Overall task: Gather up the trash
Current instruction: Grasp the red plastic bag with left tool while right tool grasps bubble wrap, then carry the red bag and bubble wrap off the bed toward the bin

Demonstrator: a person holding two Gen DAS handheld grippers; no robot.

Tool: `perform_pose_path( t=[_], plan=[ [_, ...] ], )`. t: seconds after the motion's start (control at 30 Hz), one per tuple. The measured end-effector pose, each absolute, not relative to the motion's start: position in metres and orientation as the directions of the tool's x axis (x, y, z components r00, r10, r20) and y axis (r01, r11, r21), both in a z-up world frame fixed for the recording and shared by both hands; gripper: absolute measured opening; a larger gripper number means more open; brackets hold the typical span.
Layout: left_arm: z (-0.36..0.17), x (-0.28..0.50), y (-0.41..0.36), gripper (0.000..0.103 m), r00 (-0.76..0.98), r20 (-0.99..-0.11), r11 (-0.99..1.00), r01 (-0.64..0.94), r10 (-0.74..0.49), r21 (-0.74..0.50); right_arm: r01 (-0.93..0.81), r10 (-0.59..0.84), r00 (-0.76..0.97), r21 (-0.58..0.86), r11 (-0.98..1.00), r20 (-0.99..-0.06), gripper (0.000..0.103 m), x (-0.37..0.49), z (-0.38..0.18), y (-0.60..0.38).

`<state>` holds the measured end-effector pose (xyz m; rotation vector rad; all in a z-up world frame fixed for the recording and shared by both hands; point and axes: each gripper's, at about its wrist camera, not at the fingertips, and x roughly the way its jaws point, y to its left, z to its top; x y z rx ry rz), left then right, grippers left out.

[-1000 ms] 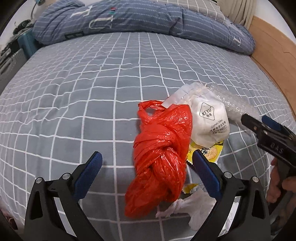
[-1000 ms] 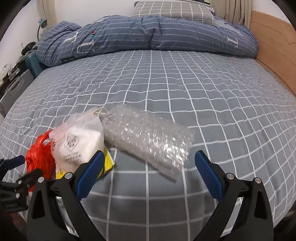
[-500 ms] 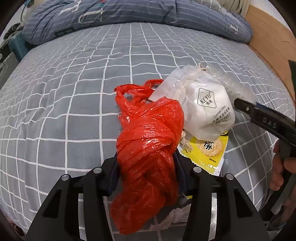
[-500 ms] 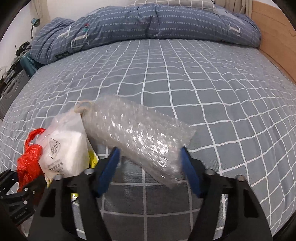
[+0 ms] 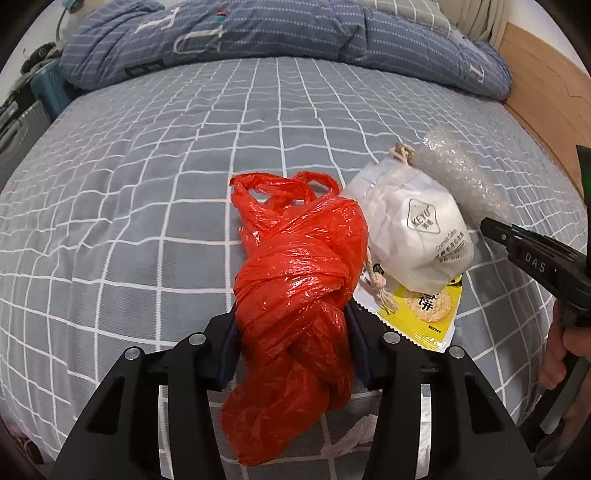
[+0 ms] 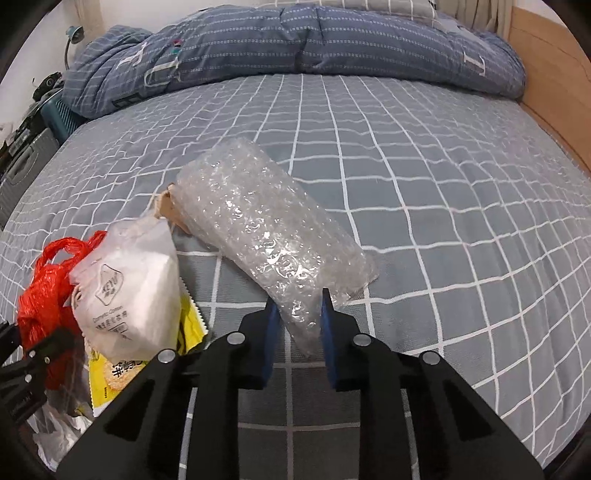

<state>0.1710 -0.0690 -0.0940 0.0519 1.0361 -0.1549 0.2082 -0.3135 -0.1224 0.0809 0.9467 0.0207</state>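
A knotted red plastic bag lies on the grey checked bed sheet, and my left gripper is shut on its middle. Right of it rest a white drawstring pouch and a yellow snack wrapper. In the right wrist view, a roll of bubble wrap lies slantwise on the bed. My right gripper is closing, and its blue pads pinch the near end of the roll. The pouch and the wrapper sit left of the roll.
A crumpled white tissue lies under the left gripper. A folded blue quilt runs along the far end of the bed. A wooden bed frame borders the right side, and boxes stand off the left edge.
Both grippers went from wide open to closed: the left onto the red bag, the right onto the near end of the bubble wrap. Neither hand has shifted much.
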Motion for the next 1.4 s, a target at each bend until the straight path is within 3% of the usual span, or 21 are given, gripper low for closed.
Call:
perform_pose_path(
  t=[1.4],
  plan=[
    [-0.037, 0.084, -0.043, 0.047, 0.596, -0.800, 0.993, 0.118, -0.067, 0.004, -0.032, 0.051, 0.682, 0.040, 0.999, -0.730, 0.020, 0.083, -0.045, -0.279]
  ],
)
